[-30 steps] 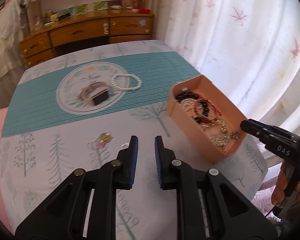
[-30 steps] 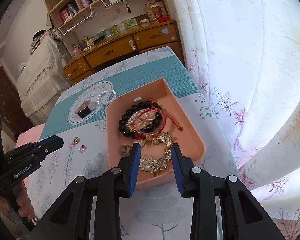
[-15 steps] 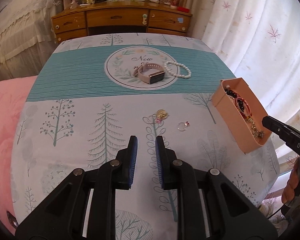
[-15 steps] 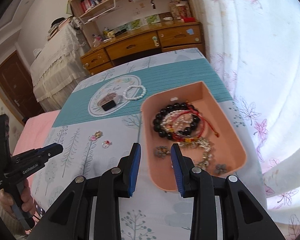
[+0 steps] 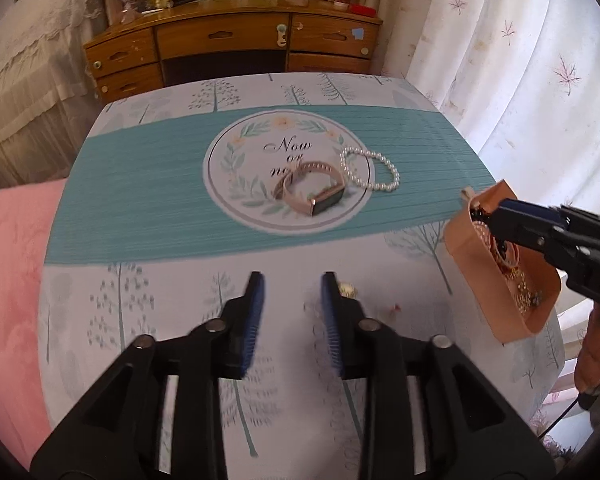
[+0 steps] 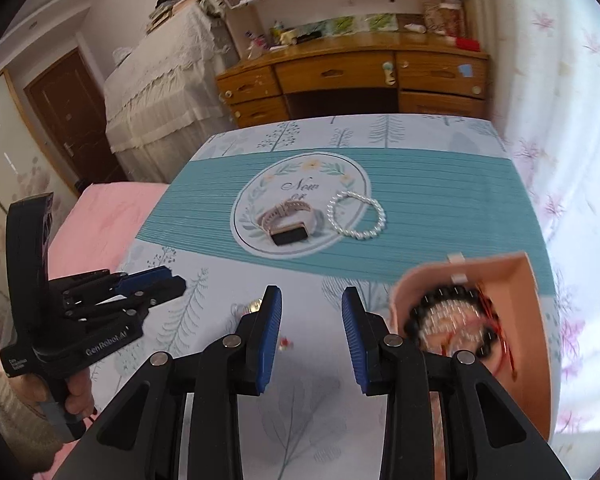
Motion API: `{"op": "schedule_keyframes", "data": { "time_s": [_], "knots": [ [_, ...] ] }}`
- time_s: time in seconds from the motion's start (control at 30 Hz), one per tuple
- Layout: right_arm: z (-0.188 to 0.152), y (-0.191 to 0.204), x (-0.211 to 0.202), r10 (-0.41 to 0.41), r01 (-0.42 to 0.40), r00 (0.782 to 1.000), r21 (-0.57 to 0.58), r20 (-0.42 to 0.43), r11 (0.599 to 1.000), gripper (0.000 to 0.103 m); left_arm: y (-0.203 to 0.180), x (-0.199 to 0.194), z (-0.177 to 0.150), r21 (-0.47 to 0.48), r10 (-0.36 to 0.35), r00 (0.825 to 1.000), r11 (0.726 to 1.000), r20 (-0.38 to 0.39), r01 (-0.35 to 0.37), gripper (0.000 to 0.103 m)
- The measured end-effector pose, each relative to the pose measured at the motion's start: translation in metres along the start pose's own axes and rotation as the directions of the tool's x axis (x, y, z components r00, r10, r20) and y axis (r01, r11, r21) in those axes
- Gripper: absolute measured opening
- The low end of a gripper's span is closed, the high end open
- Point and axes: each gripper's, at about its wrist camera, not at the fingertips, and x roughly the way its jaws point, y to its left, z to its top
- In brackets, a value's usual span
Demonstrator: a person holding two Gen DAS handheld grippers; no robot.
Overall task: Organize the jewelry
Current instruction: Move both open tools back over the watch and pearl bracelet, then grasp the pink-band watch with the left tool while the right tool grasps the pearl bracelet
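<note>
A peach tray (image 5: 466, 248) (image 6: 536, 344) with several bracelets sits at the table's right edge. A pink-strap watch (image 5: 310, 192) (image 6: 286, 220) and a pearl bracelet (image 5: 370, 170) (image 6: 356, 216) lie on the round emblem of the teal cloth. A small gold charm (image 5: 346, 289) (image 6: 254, 305) and a tiny red ring (image 5: 394, 309) (image 6: 285, 343) lie on the white cloth. My left gripper (image 5: 292, 286) is open and empty above the cloth, just left of the charm. My right gripper (image 6: 311, 298) is open and empty, between the charm and the tray.
A wooden desk (image 5: 228, 46) with clutter stands beyond the table's far end. White curtains (image 5: 500, 60) hang on the right. A pink bed cover (image 5: 8, 280) lies on the left. The right gripper body (image 5: 548, 240) reaches over the tray.
Both grippers have moved forward and lower toward the cloth. My left jaws have opened wider. My right gripper has swung left, off the tray, toward the small pieces.
</note>
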Motion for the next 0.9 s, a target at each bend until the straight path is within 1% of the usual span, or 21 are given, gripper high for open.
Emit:
{"op": "schedule_keyframes", "data": {
  "time_s": [0.03,0.13,0.2,0.23,0.33,0.43,0.5,0.57,0.7,0.83,0.87,0.9],
  "knots": [
    [0.012,-0.002,0.006,0.011,-0.011,1.0,0.004,-0.012,1.0,0.032,0.001,0.004,0.01,0.005,0.003,1.0,1.0,-0.001,-0.003,0.039],
    [0.05,-0.012,0.028,-0.001,0.002,0.998,0.01,-0.062,1.0,0.031,0.006,0.02,0.041,0.03,0.004,1.0,1.0,-0.02,-0.004,0.04],
    [0.074,-0.023,0.047,-0.004,0.005,0.994,0.017,-0.106,1.0,0.032,0.01,0.037,0.063,0.041,-0.003,0.999,0.999,-0.05,0.005,0.04],
    [0.085,-0.028,0.056,-0.01,0.013,0.992,0.028,-0.124,1.0,0.032,0.012,0.045,0.072,0.043,0.005,0.998,0.999,-0.062,-0.003,0.04],
    [0.114,-0.047,0.09,-0.016,0.029,0.978,0.06,-0.208,0.998,0.032,0.012,0.072,0.095,0.074,0.018,0.993,0.997,-0.113,-0.01,0.04],
    [0.133,-0.062,0.125,-0.06,0.082,0.957,0.069,-0.283,0.994,0.031,0.011,0.101,0.111,0.086,0.013,0.982,0.996,-0.189,0.003,0.04],
    [0.138,-0.07,0.143,-0.09,0.118,0.943,0.07,-0.32,0.99,0.031,0.011,0.116,0.116,0.072,0.007,0.974,0.997,-0.225,0.01,0.04],
    [0.138,-0.075,0.159,-0.101,0.133,0.928,0.068,-0.359,0.989,0.031,0.013,0.127,0.121,0.057,0.003,0.969,0.998,-0.249,0.011,0.04],
    [0.131,-0.081,0.18,-0.144,0.167,0.907,0.023,-0.396,0.986,0.027,0.011,0.143,0.124,0.063,0.009,0.96,0.998,-0.279,0.009,0.04],
    [0.124,-0.079,0.195,-0.171,0.186,0.889,-0.007,-0.424,0.983,0.022,0.01,0.153,0.123,0.07,0.023,0.952,0.998,-0.305,-0.002,0.04],
    [0.124,-0.076,0.195,-0.182,0.19,0.892,-0.024,-0.414,0.982,0.02,0.01,0.156,0.123,0.073,0.028,0.95,0.997,-0.311,-0.006,0.04],
    [0.122,-0.074,0.196,-0.196,0.198,0.888,-0.041,-0.417,0.979,0.02,0.009,0.157,0.123,0.079,0.035,0.949,0.997,-0.313,-0.011,0.04]
  ]
}}
